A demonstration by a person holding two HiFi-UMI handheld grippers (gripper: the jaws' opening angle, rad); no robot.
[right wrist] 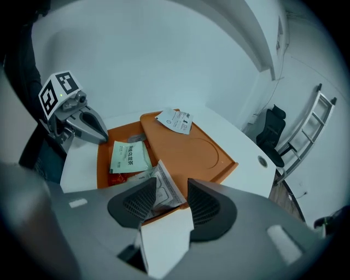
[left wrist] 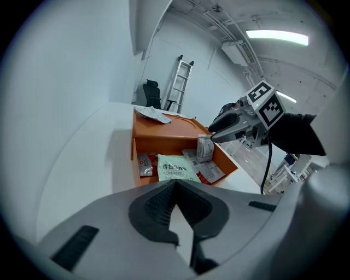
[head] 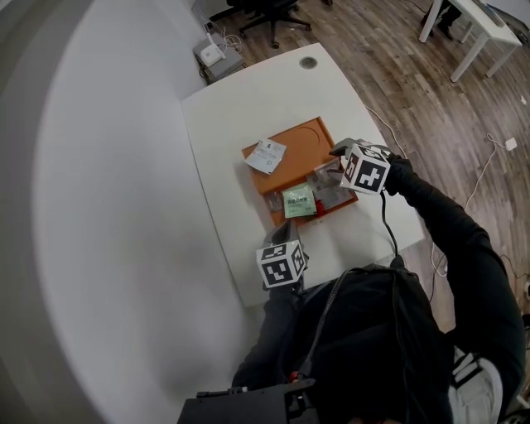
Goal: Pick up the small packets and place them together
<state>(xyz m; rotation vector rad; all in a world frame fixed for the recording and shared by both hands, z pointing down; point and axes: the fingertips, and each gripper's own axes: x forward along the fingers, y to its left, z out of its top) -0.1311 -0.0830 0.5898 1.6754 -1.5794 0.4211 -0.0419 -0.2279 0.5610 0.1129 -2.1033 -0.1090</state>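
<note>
An orange tray [head: 310, 137] lies on the white table [head: 248, 108]. In it are a green packet [head: 299, 201], red and silver packets [left wrist: 145, 164] beside it, and a white packet [head: 267, 155] on its far corner. My right gripper [head: 334, 154] hangs over the tray's right side, shut on a small silvery printed packet [left wrist: 204, 149] that dangles upright from its tips [right wrist: 167, 183]. My left gripper [head: 289, 228] hovers at the tray's near edge, shut and holding nothing; its tips [left wrist: 175, 183] point at the green packet [left wrist: 176, 168].
The table has a round cable hole [head: 308, 62] at its far end. On the wood floor beyond stand an office chair [head: 265, 12] and a small box [head: 213, 55]. A ladder [left wrist: 178, 82] leans on the far wall. A grey wall runs along the table's left.
</note>
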